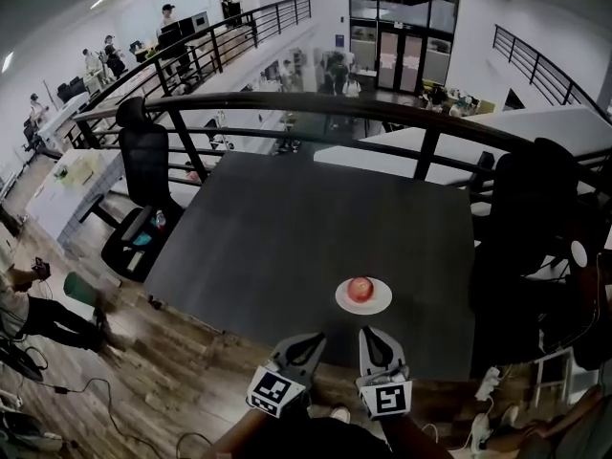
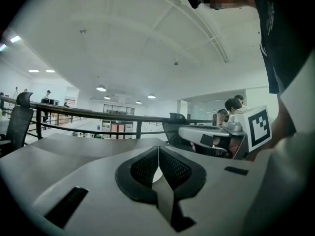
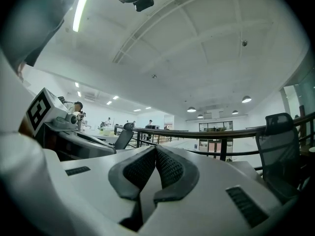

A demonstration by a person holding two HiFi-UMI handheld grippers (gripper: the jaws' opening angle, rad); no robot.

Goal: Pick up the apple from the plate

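A red apple [image 1: 360, 289] lies on a small white plate [image 1: 340, 300] near the front right of a dark table [image 1: 287, 228], seen in the head view. Both grippers hover side by side at the table's front edge, just short of the plate. The left gripper [image 1: 315, 337] is a little left of the plate, and the right gripper [image 1: 367, 331] is directly in front of it. In the left gripper view the left gripper [image 2: 158, 154] has its black pads together with nothing held. The right gripper [image 3: 155, 152] is likewise shut and empty. Neither gripper view shows the apple.
A black railing [image 1: 316, 103] curves behind the table. Office chairs stand at the left [image 1: 145, 185] and the right [image 1: 535, 218]. A white table [image 1: 535, 127] lies beyond. Cables and a power strip [image 1: 488, 385] lie on the wooden floor at the right.
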